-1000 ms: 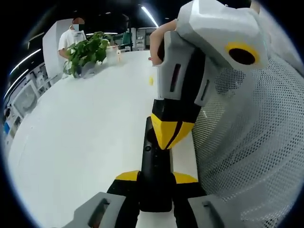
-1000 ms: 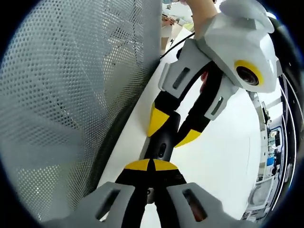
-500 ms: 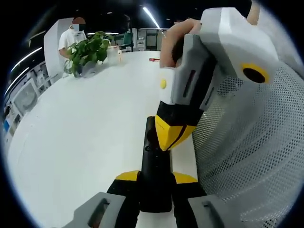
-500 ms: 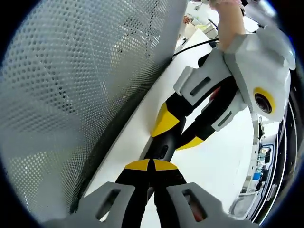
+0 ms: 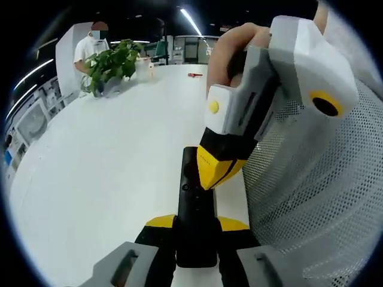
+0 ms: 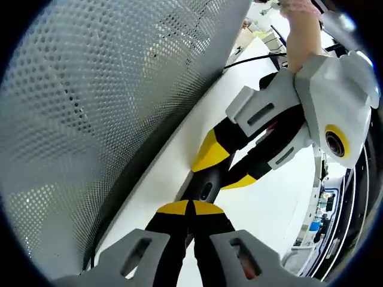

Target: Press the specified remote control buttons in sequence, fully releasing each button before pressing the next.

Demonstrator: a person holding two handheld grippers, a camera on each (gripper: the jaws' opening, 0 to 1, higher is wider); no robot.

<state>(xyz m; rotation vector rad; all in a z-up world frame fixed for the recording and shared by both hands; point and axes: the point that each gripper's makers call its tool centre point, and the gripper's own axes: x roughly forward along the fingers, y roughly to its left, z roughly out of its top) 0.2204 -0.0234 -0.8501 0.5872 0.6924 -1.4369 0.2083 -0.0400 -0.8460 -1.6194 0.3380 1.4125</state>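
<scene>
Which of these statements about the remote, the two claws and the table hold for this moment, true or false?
1. The left claw grips the black remote from both sides. True.
2. The right claw is spread wide open. False: its yellow tips are closed together, over the remote.
3. A potted plant stands at the far end of the white table. True.
4. The perforated panel is solid black. False: it is pale mesh.

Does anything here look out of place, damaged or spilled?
Nothing stands out. The remote lies flat on the white table beside the mesh panel, held between the left gripper jaws, with the right gripper tips over it. No spill or damage visible.
</scene>
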